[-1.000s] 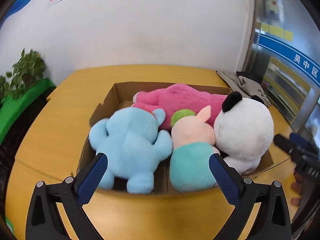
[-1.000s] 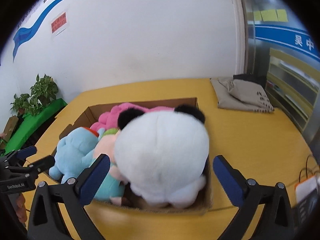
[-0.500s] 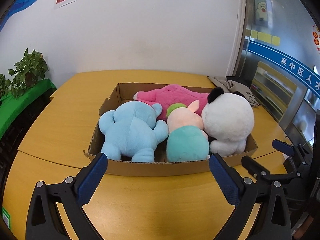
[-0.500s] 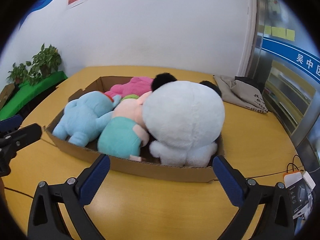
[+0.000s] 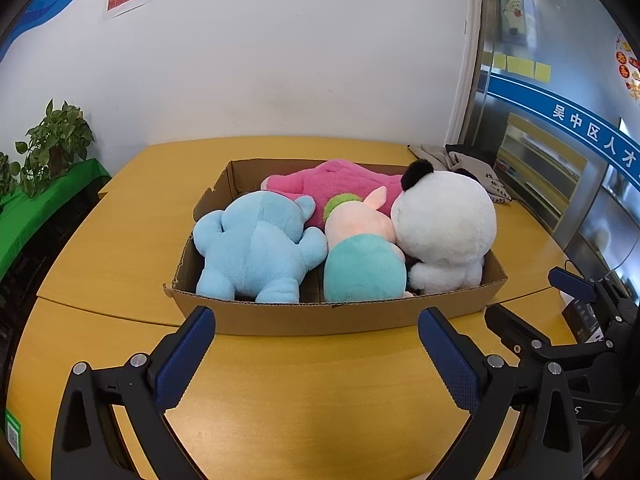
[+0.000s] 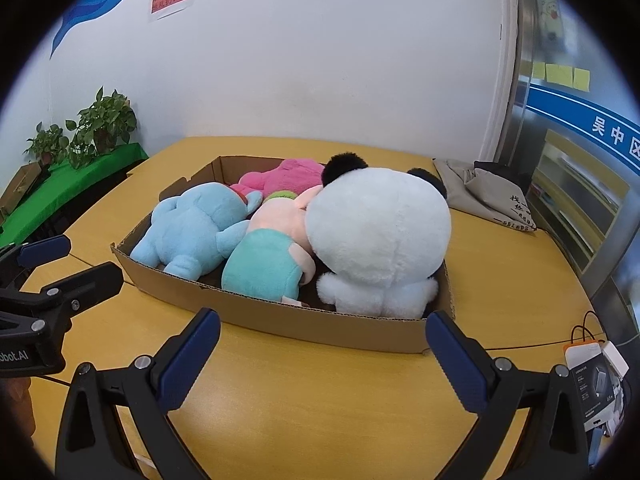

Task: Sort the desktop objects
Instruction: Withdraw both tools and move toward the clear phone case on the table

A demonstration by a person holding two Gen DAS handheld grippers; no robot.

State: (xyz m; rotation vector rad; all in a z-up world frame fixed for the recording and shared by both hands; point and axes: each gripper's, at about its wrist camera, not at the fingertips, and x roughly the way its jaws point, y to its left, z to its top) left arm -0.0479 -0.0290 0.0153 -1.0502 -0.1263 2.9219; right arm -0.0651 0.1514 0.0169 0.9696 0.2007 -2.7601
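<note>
A shallow cardboard box point(image 5: 320, 320) point(image 6: 320, 330) sits on the yellow table. It holds a light blue plush point(image 5: 256, 250) point(image 6: 192, 232), a pink plush point(image 5: 336, 184) point(image 6: 288, 174), a pig plush in teal point(image 5: 362, 264) point(image 6: 268, 264) and a white panda plush point(image 5: 444, 232) point(image 6: 380, 236). My left gripper point(image 5: 316, 356) is open and empty, just in front of the box. My right gripper point(image 6: 322, 360) is open and empty, also in front of the box; it shows at the right of the left wrist view point(image 5: 560, 304).
A grey cloth bag point(image 6: 488, 196) point(image 5: 472, 168) lies at the table's far right. A small packaged box point(image 6: 596, 380) and a cable lie at the near right. Potted plants point(image 6: 100, 124) stand on a green shelf to the left. A white wall is behind.
Both grippers have pulled back from above the plush toys to in front of the box. Both stay open and empty. The toys have not moved.
</note>
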